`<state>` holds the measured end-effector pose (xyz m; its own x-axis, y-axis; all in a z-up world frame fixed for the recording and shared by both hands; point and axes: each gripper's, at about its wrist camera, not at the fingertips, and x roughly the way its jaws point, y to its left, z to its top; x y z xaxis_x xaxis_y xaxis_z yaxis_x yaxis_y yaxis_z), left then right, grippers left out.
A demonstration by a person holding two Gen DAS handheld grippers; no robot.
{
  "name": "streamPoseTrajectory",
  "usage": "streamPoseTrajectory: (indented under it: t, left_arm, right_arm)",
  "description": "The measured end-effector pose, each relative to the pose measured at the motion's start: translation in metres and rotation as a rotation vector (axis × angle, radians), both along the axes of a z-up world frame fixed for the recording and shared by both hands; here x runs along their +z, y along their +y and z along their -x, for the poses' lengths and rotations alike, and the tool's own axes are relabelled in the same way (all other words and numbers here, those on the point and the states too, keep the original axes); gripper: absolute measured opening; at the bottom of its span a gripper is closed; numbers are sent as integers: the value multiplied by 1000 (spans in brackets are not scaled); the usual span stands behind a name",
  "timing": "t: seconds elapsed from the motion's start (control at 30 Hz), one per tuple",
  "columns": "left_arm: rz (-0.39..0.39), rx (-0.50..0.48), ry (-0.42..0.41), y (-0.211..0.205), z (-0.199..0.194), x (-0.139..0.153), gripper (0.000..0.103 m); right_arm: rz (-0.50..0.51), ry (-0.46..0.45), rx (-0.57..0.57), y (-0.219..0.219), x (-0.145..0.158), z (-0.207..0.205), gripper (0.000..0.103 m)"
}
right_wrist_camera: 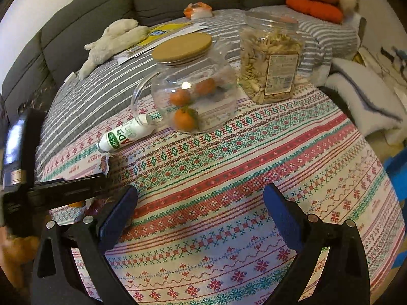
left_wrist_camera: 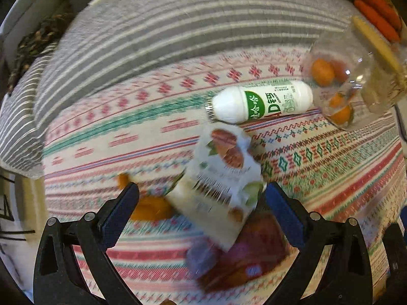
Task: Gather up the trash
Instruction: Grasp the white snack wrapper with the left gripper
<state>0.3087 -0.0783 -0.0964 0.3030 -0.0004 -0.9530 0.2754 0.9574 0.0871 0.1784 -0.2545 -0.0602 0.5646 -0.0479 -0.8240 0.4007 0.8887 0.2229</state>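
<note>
In the left wrist view a white snack wrapper (left_wrist_camera: pixel 223 180) with nut pictures lies between the open fingers of my left gripper (left_wrist_camera: pixel 201 195), untouched and blurred. Under it lie a dark red wrapper (left_wrist_camera: pixel 254 249) and orange peel (left_wrist_camera: pixel 150 209). A white AD bottle (left_wrist_camera: pixel 264 101) lies on its side beyond. My right gripper (right_wrist_camera: pixel 201 203) is open and empty over the patterned tablecloth (right_wrist_camera: pixel 241 178). In the right wrist view the bottle (right_wrist_camera: pixel 127 134) and wrapper (right_wrist_camera: pixel 84 169) lie at left, by the left gripper's black arm (right_wrist_camera: pixel 51 193).
A glass jar (right_wrist_camera: pixel 193 89) with a cork lid holds three oranges. A plastic jar of snacks (right_wrist_camera: pixel 269 63) stands to its right. A striped blanket (right_wrist_camera: pixel 101 86), plush toy (right_wrist_camera: pixel 112 40), papers and orange cushions (right_wrist_camera: pixel 313 0) lie behind on the sofa.
</note>
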Motion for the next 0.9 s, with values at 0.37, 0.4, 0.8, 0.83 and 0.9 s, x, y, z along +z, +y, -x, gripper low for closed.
streamPoseTrajectory:
  t: [0.37, 0.4, 0.8, 0.83, 0.9]
  left_arm:
    - [61, -36, -85, 9, 18, 13, 14]
    - [88, -27, -115, 18, 27, 24, 13]
    - [82, 190, -241, 115, 141, 59, 13]
    - [76, 213, -231, 124, 150, 54, 13]
    - [98, 254, -213, 142, 161, 49, 13]
  right_arm:
    - [-42, 14, 18, 4, -5, -6, 96]
    - [-42, 13, 23, 6, -5, -6, 96]
    - [96, 27, 423, 120, -14, -39, 96]
    - [117, 32, 456, 132, -15, -42, 96]
    - [175, 53, 560, 166, -19, -58, 96]
